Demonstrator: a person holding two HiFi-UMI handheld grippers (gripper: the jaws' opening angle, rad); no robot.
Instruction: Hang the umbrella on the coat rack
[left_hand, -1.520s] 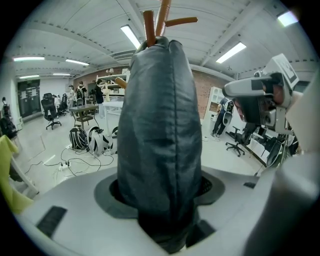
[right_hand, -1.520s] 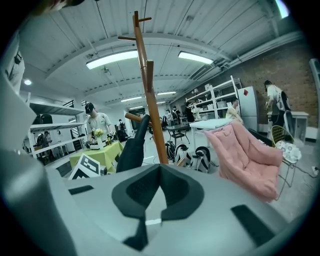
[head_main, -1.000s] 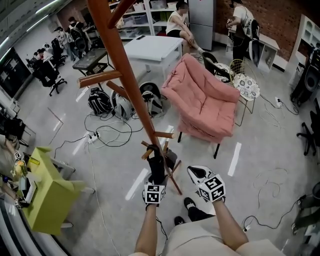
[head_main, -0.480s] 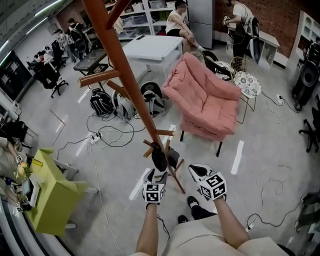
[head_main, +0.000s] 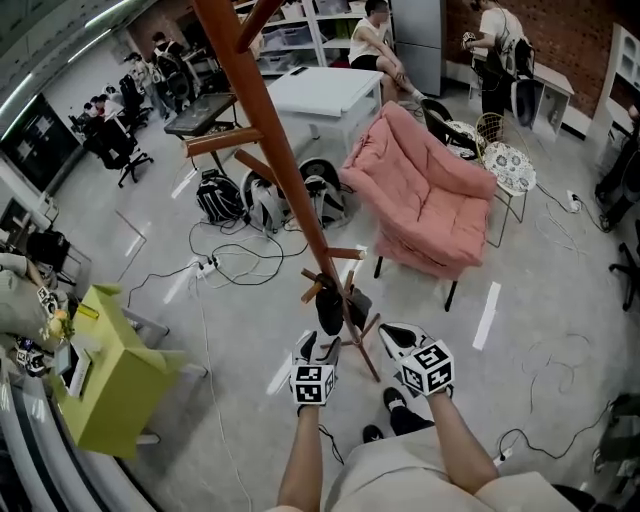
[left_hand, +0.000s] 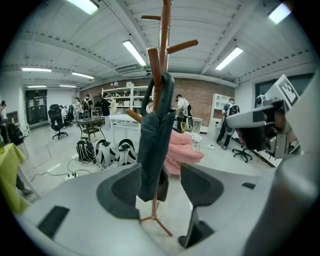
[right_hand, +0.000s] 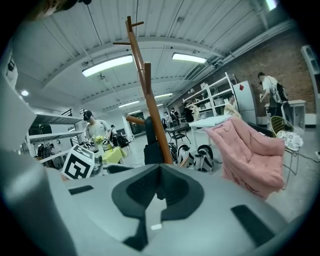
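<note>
Left gripper view first: your left gripper (left_hand: 161, 189) has its jaws standing wide apart. They've just been closing in a little, but the pads aren't pressing on anything. What you see through the gap is the umbrella (left_hand: 154, 145), and it sits a bit beyond the jaw tips, not in them. It's dark, folded up, and hanging straight down alongside the pole of the coat rack (left_hand: 164, 50), with its top end caught on one of the lower wooden pegs (left_hand: 155, 67). So the umbrella is on the rack, not in your hand.

Head view backs that up: the left gripper sits just short of the umbrella, with a small gap between them, right by the rack's splayed feet (head_main: 362, 345).

Your right gripper (right_hand: 159, 185) is the opposite story. Its jaws are pressed together with nothing between them. In the head view it sits just to the right of the rack's feet, beside the left one and clear of the umbrella.

Further out:
- A pink chair (head_main: 425, 205) sits to the right of the rack.
- A few backpacks (head_main: 265, 200) are on the floor behind the pole.
- Cables (head_main: 230, 265) trail across the grey floor (head_main: 240, 330).
- A white table (head_main: 325, 95) stands farther back.
- A yellow-green cabinet (head_main: 105, 385) is off to your left.
- A few people are sitting and standing around the far end of the room.
</note>
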